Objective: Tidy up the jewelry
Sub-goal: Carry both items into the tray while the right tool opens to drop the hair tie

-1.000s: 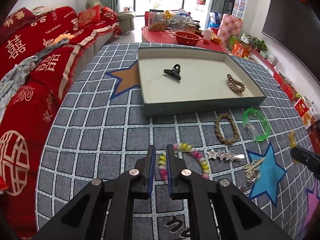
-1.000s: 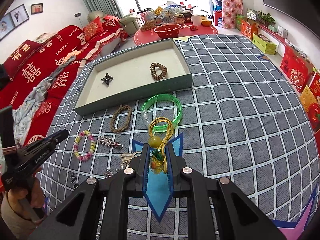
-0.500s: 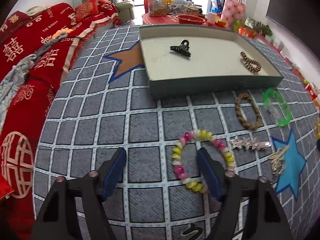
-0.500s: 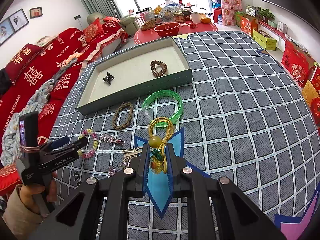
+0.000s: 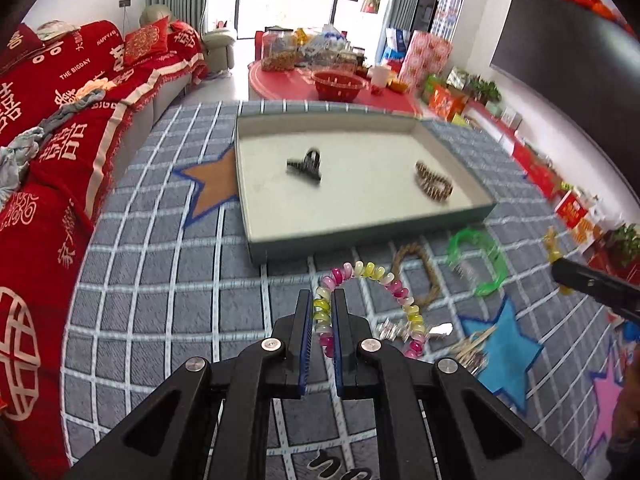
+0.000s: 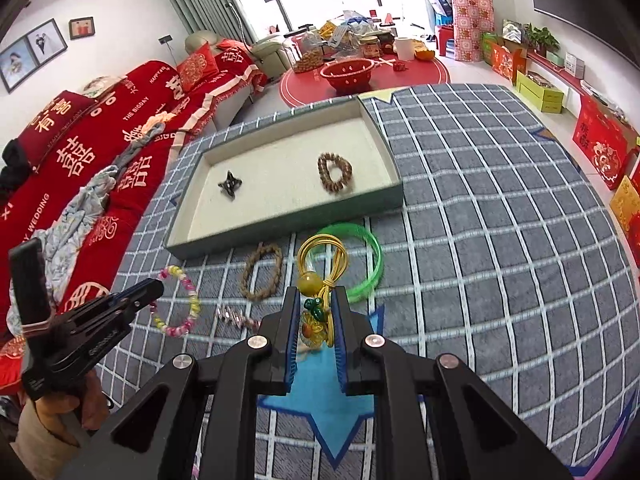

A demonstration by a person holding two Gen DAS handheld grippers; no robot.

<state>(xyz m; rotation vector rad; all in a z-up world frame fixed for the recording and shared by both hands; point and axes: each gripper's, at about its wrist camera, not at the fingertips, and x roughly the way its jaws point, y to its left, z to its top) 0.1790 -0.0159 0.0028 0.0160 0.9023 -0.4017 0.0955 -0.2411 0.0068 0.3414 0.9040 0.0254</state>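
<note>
My left gripper (image 5: 321,294) is shut on the left side of a pink and yellow bead bracelet (image 5: 376,270), its jaws closing tight on the beads. The loop hangs to the right of the fingers, just in front of the green tray (image 5: 360,236). My right gripper (image 6: 316,294) is shut on a yellow cord ornament (image 6: 320,252) with an amber bead and a green charm. It holds the ornament above the blue star, near the green bangle (image 6: 368,264). In the tray (image 6: 280,224) lie a black claw clip (image 6: 230,186) and a brown bead bracelet (image 6: 334,174).
On the checked cloth before the tray lie a braided rope bracelet (image 6: 260,272), a silver hair clip (image 6: 236,316) and small metal pieces (image 5: 472,350). A red sofa (image 5: 60,128) runs along the left. A red table with a basket (image 5: 340,84) stands behind the tray.
My left gripper opened wide around the bead bracelet, then shut on it and rose a little. My right gripper kept its hold on the yellow cord ornament and shifted slightly.
</note>
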